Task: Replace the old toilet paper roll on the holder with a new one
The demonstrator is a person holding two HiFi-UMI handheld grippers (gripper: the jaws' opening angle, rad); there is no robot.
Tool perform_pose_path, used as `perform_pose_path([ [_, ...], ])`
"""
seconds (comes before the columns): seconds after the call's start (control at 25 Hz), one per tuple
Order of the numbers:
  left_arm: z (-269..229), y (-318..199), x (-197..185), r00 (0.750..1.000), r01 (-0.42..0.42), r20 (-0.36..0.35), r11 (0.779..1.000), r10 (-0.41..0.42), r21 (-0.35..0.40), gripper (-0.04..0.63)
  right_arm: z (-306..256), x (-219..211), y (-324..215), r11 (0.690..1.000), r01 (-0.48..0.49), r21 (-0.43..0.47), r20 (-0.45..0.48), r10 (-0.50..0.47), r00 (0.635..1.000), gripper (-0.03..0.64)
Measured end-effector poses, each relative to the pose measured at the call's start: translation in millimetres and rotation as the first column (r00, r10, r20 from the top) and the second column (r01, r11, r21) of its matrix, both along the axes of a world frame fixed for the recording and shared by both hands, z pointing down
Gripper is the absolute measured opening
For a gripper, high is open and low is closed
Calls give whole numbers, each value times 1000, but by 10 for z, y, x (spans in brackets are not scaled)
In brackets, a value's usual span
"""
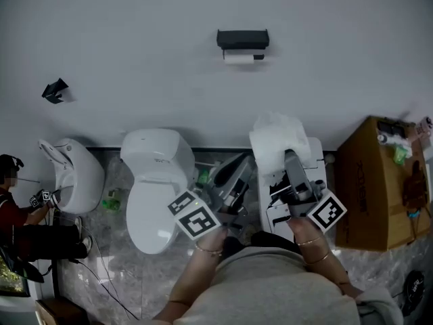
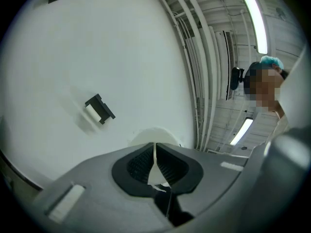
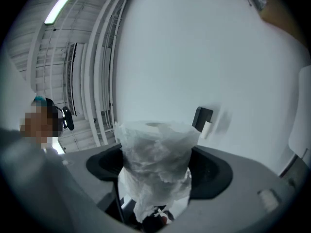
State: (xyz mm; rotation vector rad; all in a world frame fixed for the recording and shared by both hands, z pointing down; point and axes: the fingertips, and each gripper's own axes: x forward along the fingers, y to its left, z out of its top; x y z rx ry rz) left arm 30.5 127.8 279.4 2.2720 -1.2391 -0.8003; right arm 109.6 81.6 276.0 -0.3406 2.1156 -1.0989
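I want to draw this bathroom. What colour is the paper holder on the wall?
The paper holder is black, with a white roll under it. The head view shows it best.

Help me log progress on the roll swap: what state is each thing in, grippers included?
holder: on the wall, loaded.
old roll: still on the holder.
new roll: wrapped in plastic, held away from the holder.
right gripper: shut on new roll.
left gripper: shut on thin white scrap.
toilet: lid down.
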Motion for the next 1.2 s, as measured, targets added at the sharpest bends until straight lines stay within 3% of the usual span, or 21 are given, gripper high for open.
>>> perform_pose_path([
  [0.28,145,-228,9,1000,2,-22,1000,-3,-13,17,18,-4,-200,1000,1,16,21,-1,1000,402],
  [0.68,166,-379,38,999,-40,4,999,40,11,17,149,44,-285,999,-42,9,34,42,999,402],
  [0.96,217,-1112,-361,998,-63,-25,998,63,-26,17,186,-255,-984,995,-99,-24,35,100,994,402],
  [1.2,117,-1535,-682,995,-100,-26,995,100,-1,17,170,-577,-1405,990,-140,-26,23,141,990,402],
])
